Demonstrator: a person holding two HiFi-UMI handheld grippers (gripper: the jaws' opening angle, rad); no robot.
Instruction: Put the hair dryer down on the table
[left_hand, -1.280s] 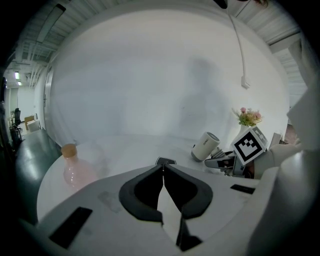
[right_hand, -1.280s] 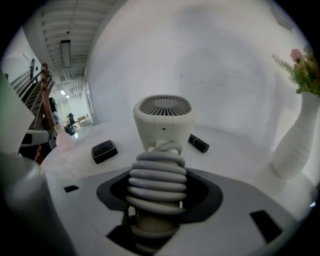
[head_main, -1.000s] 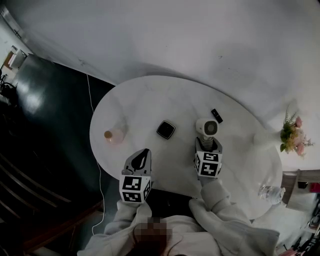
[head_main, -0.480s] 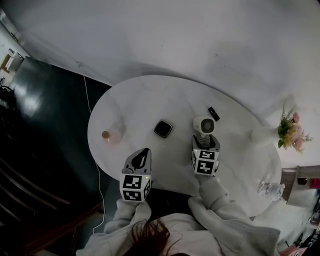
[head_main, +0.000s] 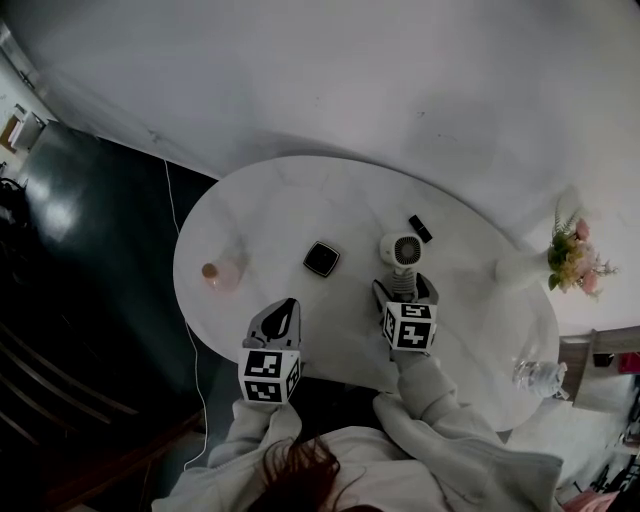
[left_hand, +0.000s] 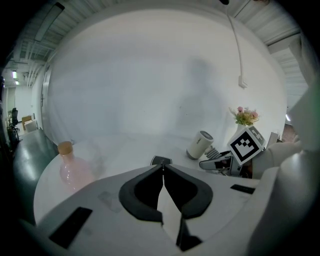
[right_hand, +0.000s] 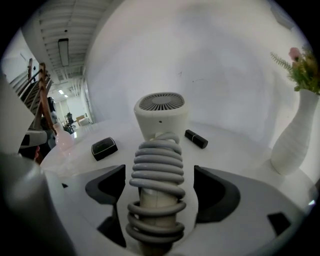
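Nearest the person, the left gripper hung over the near edge of the table. Its own view showed the left gripper with its jaws pressed together, tip to tip, and nothing between them.

Beside it, the right gripper reached farther onto the table top. In its own view the right gripper had its jaws spread wide, with the handle of the hair dryer standing between them. A gap showed on each side, so neither pad pressed on the handle. That view alone made plain the grey cord coiled round the handle.

From the head view the hair dryer lay with its handle toward the person and its round head pointing away. The left gripper view caught the hair dryer from the side, its barrel tilted and its lower end down on the white top, just beyond the right gripper's marker cube.

Left of the dryer lay a black square case, apart from it, and just beyond the dryer a small black bar. A pink bottle stood near the table's left edge. At the far right stood a white vase of flowers.
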